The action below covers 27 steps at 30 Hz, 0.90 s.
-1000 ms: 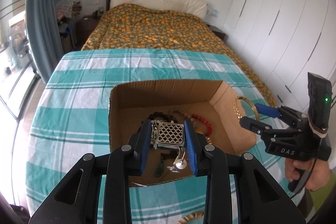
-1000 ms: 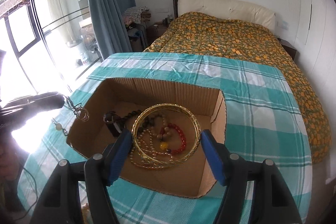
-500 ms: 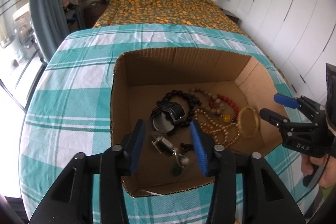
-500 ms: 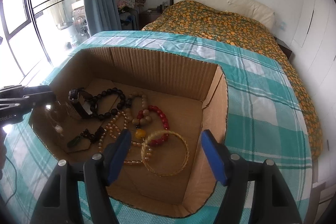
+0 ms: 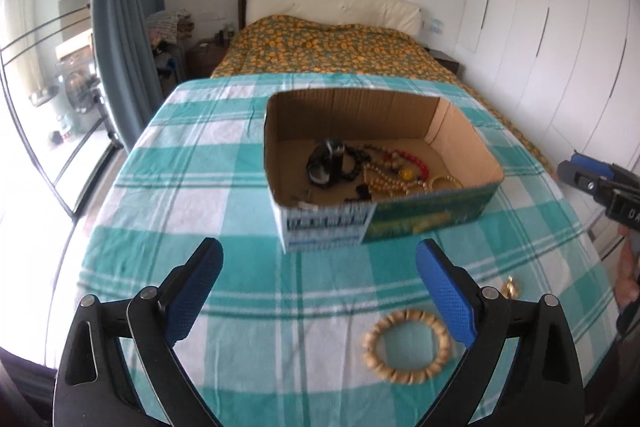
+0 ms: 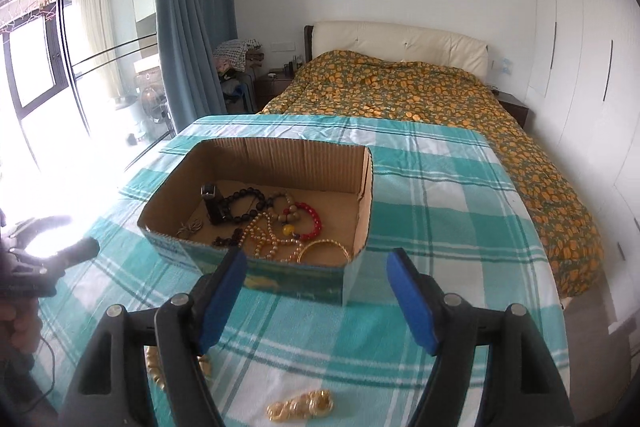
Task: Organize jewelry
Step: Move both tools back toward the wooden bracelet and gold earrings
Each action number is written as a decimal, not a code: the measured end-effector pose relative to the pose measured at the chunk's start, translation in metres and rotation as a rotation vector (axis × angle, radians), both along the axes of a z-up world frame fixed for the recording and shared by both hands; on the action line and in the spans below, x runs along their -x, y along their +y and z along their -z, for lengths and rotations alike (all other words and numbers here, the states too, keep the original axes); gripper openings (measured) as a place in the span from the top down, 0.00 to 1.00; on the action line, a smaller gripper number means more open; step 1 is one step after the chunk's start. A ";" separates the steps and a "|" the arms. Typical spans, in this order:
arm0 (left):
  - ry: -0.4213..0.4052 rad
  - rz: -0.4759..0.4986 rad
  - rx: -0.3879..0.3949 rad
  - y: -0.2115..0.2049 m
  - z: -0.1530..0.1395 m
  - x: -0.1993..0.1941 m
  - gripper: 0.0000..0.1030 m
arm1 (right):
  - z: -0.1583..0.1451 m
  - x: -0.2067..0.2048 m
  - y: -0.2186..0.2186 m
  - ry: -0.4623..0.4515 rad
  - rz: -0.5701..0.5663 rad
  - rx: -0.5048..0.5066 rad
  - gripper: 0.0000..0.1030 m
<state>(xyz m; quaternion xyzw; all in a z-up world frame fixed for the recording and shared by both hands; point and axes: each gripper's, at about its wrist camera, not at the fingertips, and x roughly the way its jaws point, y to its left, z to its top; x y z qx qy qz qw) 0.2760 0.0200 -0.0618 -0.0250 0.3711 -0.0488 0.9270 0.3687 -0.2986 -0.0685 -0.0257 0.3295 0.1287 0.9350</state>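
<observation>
Over the checked teal cloth (image 5: 132, 155) on the table, both grippers are held back from the cardboard box (image 5: 460, 131), angled downward toward it. The left gripper (image 5: 318, 301) has its blue pads spread wide, having just been opening, and nothing sits between them but bare cloth. Just beside its right-hand finger lies a pale beaded bracelet (image 5: 407, 345) flat on the cloth, and a small gold piece (image 5: 511, 287) rests a little past it. The right gripper (image 6: 316, 297) also stands open and empty, its jaws having eased apart slightly, and it points at the near wall of the box. Below its fingers a gold chain-like piece (image 6: 301, 404) lies on the cloth, with another beaded piece partly hidden behind its left-hand finger. Inside the box the jewelry lies in a loose heap: a black watch (image 6: 216, 205), a dark bead bracelet (image 6: 244, 205), a red bead bracelet (image 6: 312, 221), a string of pale beads (image 6: 266, 237) and a gold bangle (image 6: 324, 251) close to the near wall. At the right edge of the left wrist view, the person's hand (image 5: 628, 273) grips the right tool's handle.
</observation>
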 end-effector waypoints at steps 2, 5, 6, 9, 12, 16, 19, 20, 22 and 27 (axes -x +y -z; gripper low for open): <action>0.024 -0.016 0.011 0.001 0.015 0.023 0.05 | 0.009 0.027 -0.005 0.002 0.021 -0.006 0.28; 0.060 -0.044 0.021 -0.001 0.038 0.054 0.05 | 0.031 0.066 -0.010 0.017 0.059 -0.005 0.28; 0.071 -0.054 0.028 -0.002 0.046 0.063 0.05 | 0.040 0.078 -0.011 0.027 0.071 -0.007 0.28; 0.108 -0.068 0.050 -0.007 0.067 0.080 0.05 | 0.068 0.108 -0.011 0.070 0.090 -0.003 0.28; 0.141 -0.056 0.034 -0.017 0.082 0.088 0.05 | 0.088 0.125 -0.008 0.111 0.094 0.019 0.28; 0.132 -0.047 0.007 -0.025 0.082 0.095 0.05 | 0.098 0.139 -0.008 0.125 0.102 -0.004 0.28; 0.121 -0.046 -0.002 -0.027 0.077 0.097 0.05 | 0.104 0.150 -0.008 0.117 0.104 -0.008 0.28; 0.117 -0.048 -0.010 -0.027 0.077 0.097 0.05 | 0.105 0.151 -0.007 0.116 0.102 -0.007 0.28; 0.110 -0.055 -0.025 -0.027 0.075 0.097 0.05 | 0.106 0.152 -0.006 0.115 0.098 -0.005 0.28; 0.107 -0.065 -0.039 -0.026 0.075 0.097 0.05 | 0.107 0.152 -0.002 0.118 0.093 -0.007 0.28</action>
